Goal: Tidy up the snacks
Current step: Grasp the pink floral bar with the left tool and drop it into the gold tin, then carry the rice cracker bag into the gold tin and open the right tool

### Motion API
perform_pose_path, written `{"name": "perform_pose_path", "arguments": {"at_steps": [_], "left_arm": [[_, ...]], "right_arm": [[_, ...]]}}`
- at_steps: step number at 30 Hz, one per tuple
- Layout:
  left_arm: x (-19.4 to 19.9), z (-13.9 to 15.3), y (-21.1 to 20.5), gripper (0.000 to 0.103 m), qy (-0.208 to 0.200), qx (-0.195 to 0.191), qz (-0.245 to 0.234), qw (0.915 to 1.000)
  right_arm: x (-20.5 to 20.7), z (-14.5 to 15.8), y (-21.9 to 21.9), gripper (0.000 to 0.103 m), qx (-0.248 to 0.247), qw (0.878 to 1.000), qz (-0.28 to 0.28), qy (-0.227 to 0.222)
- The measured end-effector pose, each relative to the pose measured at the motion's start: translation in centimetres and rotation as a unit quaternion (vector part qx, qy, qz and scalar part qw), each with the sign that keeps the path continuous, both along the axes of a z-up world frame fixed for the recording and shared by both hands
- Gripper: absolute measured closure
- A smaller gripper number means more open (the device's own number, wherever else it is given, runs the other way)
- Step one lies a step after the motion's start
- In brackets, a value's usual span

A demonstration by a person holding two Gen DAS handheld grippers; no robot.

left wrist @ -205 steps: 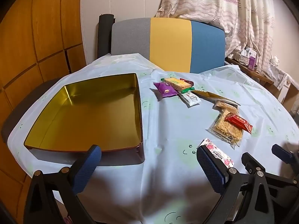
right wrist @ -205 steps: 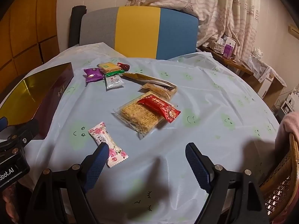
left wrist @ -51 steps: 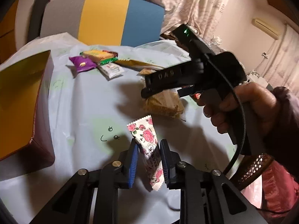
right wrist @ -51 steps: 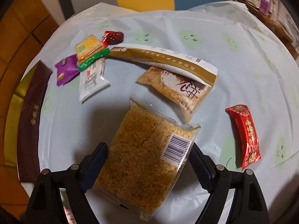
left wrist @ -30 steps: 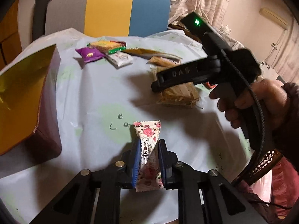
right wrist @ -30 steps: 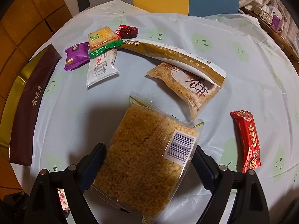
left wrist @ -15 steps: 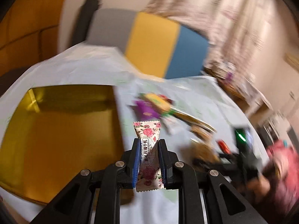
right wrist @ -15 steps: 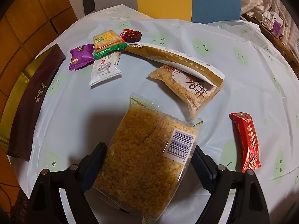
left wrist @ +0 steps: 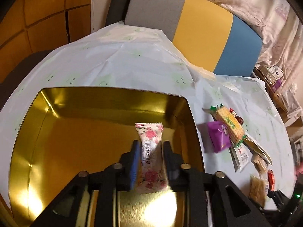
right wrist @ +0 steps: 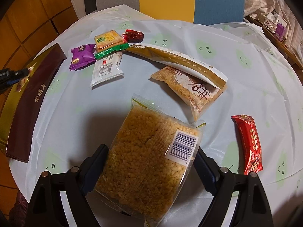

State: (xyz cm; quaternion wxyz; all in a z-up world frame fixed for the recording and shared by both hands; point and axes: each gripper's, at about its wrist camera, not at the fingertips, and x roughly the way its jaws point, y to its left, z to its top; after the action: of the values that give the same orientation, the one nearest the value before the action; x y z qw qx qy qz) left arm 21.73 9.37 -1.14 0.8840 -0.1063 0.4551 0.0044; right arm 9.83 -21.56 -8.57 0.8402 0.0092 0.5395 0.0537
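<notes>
Release is the step in hand: the left gripper (left wrist: 149,157) hangs over the gold tin (left wrist: 113,98), its jaws opening around the rose-print bar (left wrist: 150,157) (blurred, apparently slipping free). That bar stands upright between the blue pads, its top poking beyond the fingertips, the tin floor below. Next, I judge, the left fingers should spread fully and lift clear. The right gripper (right wrist: 151,162) is clamped on the clear-wrapped rice cake (right wrist: 147,158), which fills the gap between its fingers and juts forward above the tablecloth (right wrist: 208,71); that pack likely needs carrying across to the tin.
</notes>
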Motion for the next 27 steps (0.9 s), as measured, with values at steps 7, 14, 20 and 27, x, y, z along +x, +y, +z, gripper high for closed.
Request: {"name": "perform_pose_path", "arguments": {"at_steps": [7, 14, 20, 27], "left_arm": [[-2.9, 2.4, -0.8, 0.047, -0.066, 0.011, -0.013, 0.9976], [-11.3, 4.4, -6.5, 0.047, -0.133, -0.016, -0.139, 0.9811], [-16.9, 1.7, -12.1, 0.052, -0.12, -0.015, -0.234, 0.9646], [-19.1, -3.3, -15.0, 0.059, -0.073, 0.021, -0.265, 0.9612]], "right_arm": [[-0.1, -0.1, 0.1, 0.014, -0.002, 1.0, -0.002, -0.004], [-0.6, -0.2, 0.1, 0.015, 0.0, 1.0, -0.004, -0.014], [-0.8, 0.0, -0.2, 0.017, 0.0, 1.0, 0.0, -0.016], [-0.8, 0.3, -0.5, 0.023, -0.001, 1.0, 0.014, -0.011]]}}
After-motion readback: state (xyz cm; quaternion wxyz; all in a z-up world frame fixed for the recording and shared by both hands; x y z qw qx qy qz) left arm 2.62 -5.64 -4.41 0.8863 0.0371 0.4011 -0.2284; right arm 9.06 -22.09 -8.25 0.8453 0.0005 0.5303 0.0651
